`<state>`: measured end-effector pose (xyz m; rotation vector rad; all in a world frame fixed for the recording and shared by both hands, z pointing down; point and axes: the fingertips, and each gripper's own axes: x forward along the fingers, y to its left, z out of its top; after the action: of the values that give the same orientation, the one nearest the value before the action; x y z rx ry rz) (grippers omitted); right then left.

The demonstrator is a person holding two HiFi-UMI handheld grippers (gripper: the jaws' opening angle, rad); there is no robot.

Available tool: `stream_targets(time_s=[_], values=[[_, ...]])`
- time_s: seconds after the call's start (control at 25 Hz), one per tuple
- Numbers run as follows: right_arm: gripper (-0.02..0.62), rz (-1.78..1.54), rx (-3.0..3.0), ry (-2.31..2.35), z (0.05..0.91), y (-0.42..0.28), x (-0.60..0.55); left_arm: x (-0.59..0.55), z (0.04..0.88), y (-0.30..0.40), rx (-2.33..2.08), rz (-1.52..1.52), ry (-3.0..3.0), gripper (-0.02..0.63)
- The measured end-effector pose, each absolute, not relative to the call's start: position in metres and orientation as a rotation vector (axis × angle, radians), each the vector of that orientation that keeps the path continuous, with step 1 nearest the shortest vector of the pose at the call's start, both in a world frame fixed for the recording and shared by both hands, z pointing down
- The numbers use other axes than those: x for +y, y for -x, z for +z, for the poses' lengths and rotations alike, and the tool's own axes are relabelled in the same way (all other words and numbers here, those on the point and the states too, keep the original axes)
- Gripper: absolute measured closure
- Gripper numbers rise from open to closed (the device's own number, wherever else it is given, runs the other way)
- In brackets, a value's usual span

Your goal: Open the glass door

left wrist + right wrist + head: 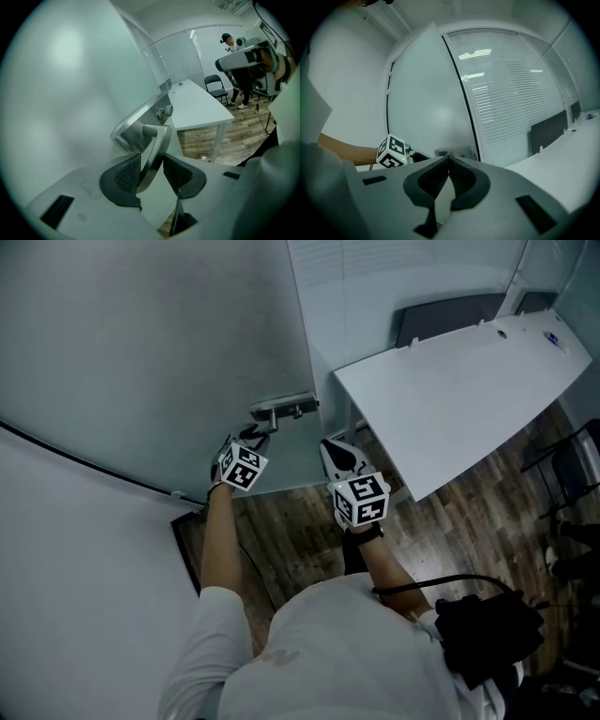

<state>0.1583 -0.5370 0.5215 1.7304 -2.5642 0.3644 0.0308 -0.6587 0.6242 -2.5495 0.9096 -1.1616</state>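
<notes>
The frosted glass door (141, 352) stands ajar, its free edge towards the white table. A metal lever handle (281, 409) sits near that edge. My left gripper (255, 435) is shut on the handle (157, 150): in the left gripper view the lever runs between the two dark pads (123, 176), which press it from both sides. My right gripper (336, 454) hangs just right of the door's edge, shut with nothing between its pads (449, 164). From the right gripper view I see the left gripper's marker cube (392, 151) beside the handle plate (452, 152).
A long white table (469, 390) stands close to the right of the door, with a dark chair back (450, 315) behind it. A glass wall with blinds (511, 93) continues past the door. A black bag (487, 624) hangs at my right side. A person (234, 70) stands far off.
</notes>
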Motion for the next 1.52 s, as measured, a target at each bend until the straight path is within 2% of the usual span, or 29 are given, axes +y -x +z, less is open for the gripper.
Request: stream_targets(time_s=[0.24, 0.88, 1.08, 1.28, 1.52], values=[[0.593, 0.403, -2.508, -1.801, 0.537, -0.166, -0.485, -0.628, 0.623, -0.027, 0.909, -1.181, 2.499, 0.466], [0.592, 0.324, -2.487, -1.793, 0.51, -0.143, -0.399, -0.557, 0.623, -0.003, 0.934, -1.261, 2.321, 0.465], [0.593, 0.237, -2.546, -1.716, 0.495, -0.146, -0.406, -0.533, 0.627, 0.006, 0.977, -1.254, 2.298, 0.462], [0.594, 0.198, -2.535, -1.868, 0.474, -0.18, -0.422, -0.509, 0.628, 0.014, 1.018, -1.326, 2.217, 0.446], [0.592, 0.213, -2.661, -1.698, 0.471, -0.172, -0.434, -0.49, 0.632, 0.034, 1.114, -1.399, 2.129, 0.44]])
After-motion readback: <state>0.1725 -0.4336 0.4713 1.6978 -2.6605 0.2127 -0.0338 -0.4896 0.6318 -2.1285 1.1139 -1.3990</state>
